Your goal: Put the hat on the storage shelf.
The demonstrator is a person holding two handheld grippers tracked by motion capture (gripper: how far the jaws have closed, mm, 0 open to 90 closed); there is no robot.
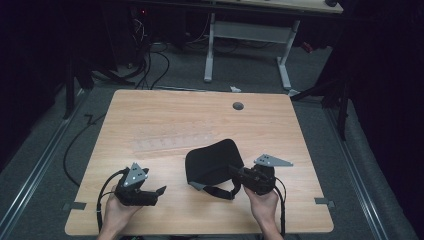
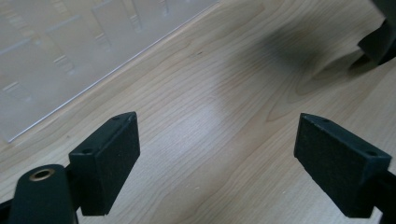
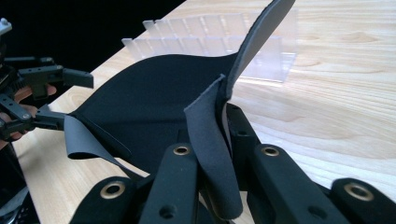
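At centre frame of the high view lies a black neoprene pad [image 1: 214,161], its lower right edge pinched by the right gripper [image 1: 239,175]. The left gripper [image 1: 159,191], jaws spread and empty, sits lower left, well apart.
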